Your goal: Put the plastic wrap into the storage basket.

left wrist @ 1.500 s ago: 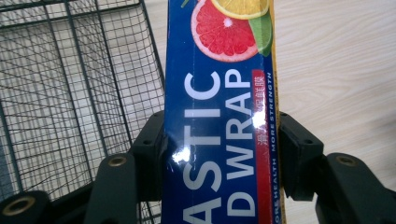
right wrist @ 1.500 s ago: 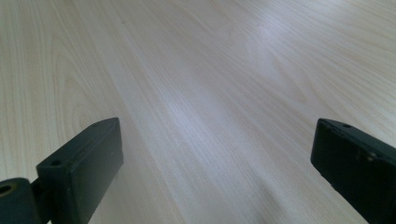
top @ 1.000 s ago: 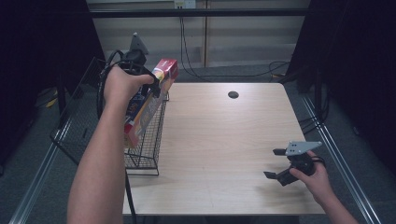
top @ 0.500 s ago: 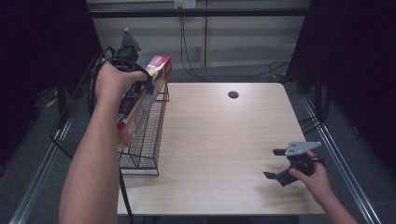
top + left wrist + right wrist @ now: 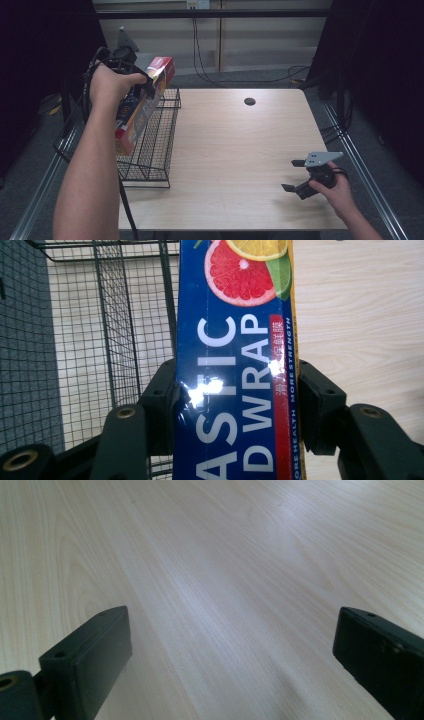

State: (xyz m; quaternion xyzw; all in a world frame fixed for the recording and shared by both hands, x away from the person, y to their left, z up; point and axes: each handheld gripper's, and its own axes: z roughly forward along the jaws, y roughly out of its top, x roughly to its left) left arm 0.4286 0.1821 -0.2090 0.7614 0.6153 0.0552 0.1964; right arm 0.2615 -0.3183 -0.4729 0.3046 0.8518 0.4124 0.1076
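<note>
A long blue plastic wrap box (image 5: 145, 105) with red ends and citrus pictures hangs tilted above the black wire basket (image 5: 152, 155) at the table's left edge. My left gripper (image 5: 142, 87) is shut on the box near its upper end; in the left gripper view both jaws press the sides of the plastic wrap box (image 5: 235, 370), with the wire basket (image 5: 115, 340) below it. My right gripper (image 5: 295, 176) rests low over the table's front right, held by a hand, its jaws wide open with bare wood between them in the right gripper view (image 5: 227, 650).
The light wooden table (image 5: 235, 145) has a dark round cable hole (image 5: 249, 101) near its far edge. Metal rails run along both sides of the table. Cables hang behind the far edge, and dark curtains close off left and right.
My left gripper has carried the plastic wrap box a little up and to the left above the basket. The right gripper has stayed in place.
</note>
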